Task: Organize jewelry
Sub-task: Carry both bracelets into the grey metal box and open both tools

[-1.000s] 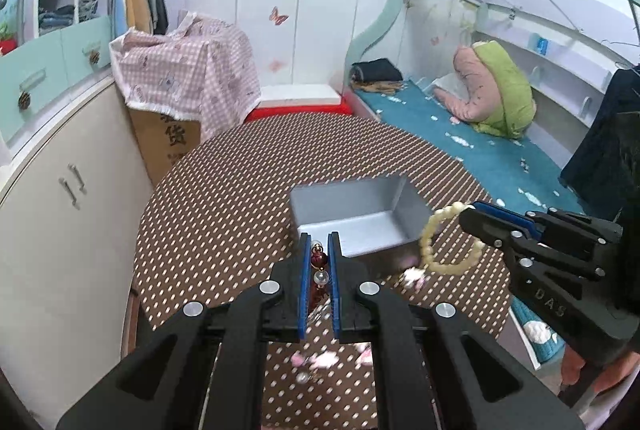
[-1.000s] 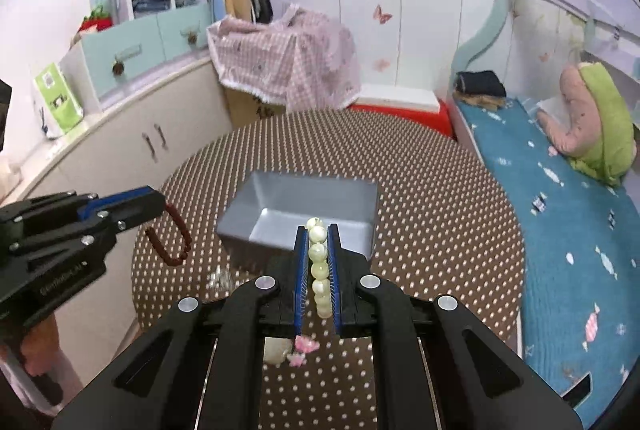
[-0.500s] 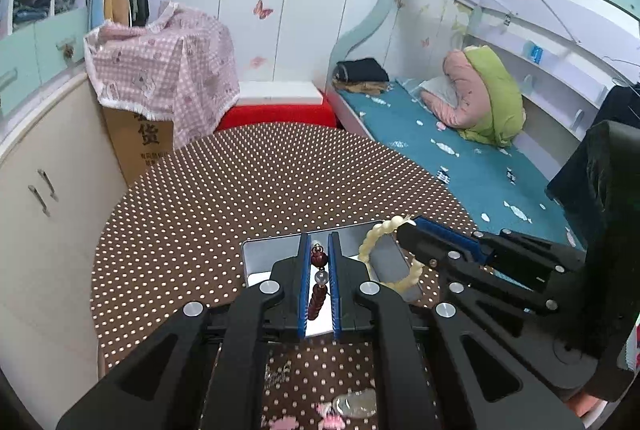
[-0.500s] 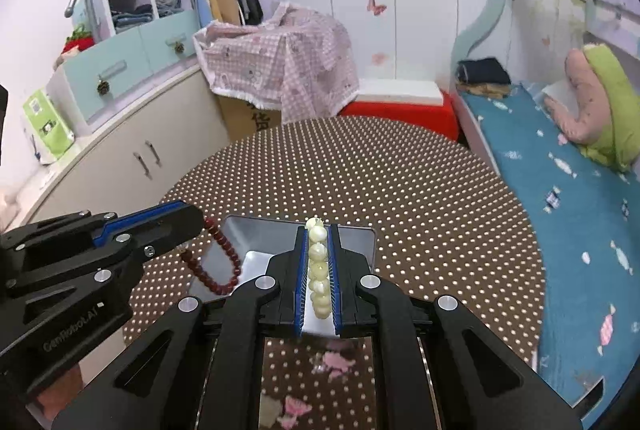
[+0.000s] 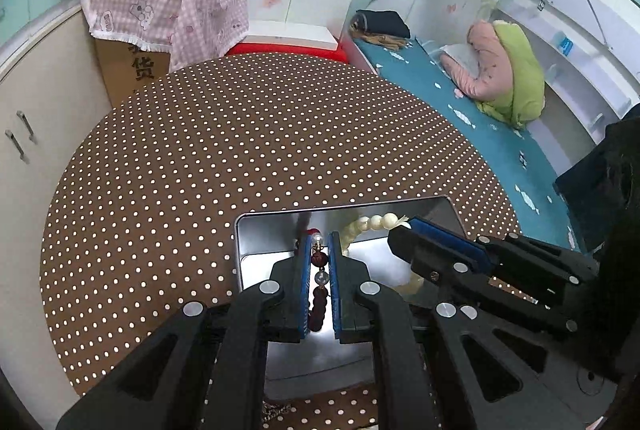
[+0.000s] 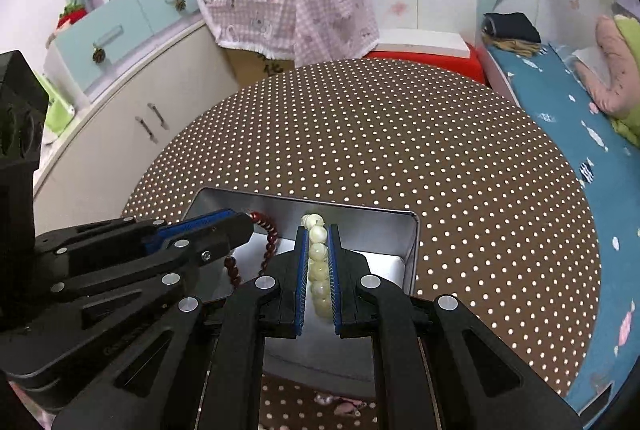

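A silver metal box (image 5: 256, 230) (image 6: 412, 258) stands open on the round brown polka-dot table (image 5: 240, 150). My left gripper (image 5: 319, 242) is shut on a dark red bead bracelet (image 5: 320, 260) and holds it over the box; the bracelet also shows in the right wrist view (image 6: 268, 250). My right gripper (image 6: 318, 230) is shut on a cream pearl bracelet (image 6: 318, 262) and holds it over the box beside the left one. The pearl loop hangs from it in the left wrist view (image 5: 370, 224).
Small pink and white trinkets (image 6: 340, 404) lie on the table in front of the box. A cupboard (image 6: 132, 110) stands to the left, a cloth-covered carton (image 5: 168, 10) behind the table, a bed (image 5: 480, 118) to the right.
Both grippers have moved forward and down over the box, each still holding its bracelet. The box now lies directly under the fingertips.
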The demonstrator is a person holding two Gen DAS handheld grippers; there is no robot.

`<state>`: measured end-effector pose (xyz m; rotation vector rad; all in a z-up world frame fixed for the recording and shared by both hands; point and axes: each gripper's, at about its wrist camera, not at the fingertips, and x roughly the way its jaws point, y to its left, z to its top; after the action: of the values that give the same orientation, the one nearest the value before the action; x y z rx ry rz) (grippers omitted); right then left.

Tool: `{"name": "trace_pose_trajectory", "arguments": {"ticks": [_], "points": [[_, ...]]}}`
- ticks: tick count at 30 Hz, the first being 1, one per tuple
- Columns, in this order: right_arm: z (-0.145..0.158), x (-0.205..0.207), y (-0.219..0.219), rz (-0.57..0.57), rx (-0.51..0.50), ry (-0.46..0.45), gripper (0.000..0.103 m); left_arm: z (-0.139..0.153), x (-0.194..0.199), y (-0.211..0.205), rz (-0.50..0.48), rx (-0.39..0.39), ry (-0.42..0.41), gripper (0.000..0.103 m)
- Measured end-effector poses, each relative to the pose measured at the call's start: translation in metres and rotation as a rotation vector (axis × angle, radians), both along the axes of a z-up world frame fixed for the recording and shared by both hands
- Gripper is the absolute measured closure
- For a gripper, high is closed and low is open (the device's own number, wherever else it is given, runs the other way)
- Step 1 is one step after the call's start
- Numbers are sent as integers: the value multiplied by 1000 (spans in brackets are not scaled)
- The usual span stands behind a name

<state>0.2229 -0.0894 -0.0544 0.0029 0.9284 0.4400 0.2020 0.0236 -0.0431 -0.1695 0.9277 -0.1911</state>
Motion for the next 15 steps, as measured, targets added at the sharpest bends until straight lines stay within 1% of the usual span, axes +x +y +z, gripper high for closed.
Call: {"name": "trace_pose_trajectory", "arguments": {"ticks": [4,6,7,8,11,12,13,14,15], "points": [[-4,0,-1,-13,-10,16,90,-2,0,5,30,30,6,94],[-5,-1,-6,-18,-5,31,89,-2,-2,6,16,18,2,84],[-5,-2,-6,-24,-4,36,82,-2,-5,4,-2,10,7,82],[-4,-3,-9,-35,-11,34,79,0,-7,3,0,17,6,80],[2,-8,-14,-38,-2,18,76,4,-13,2,5,19,-6,77],[4,-10,-16,-51,-11,8,70,5,-14,2,8,17,-7,76],[6,-12,-18,-66,-24,-4,63,7,-16,2,17,24,-11,71],[10,-15,-19,-66,-18,-15,61,8,-17,3,31,34,-18,69],[13,-17,-22,-60,0,-21,56,10,-18,4,32,31,-21,69]]}}
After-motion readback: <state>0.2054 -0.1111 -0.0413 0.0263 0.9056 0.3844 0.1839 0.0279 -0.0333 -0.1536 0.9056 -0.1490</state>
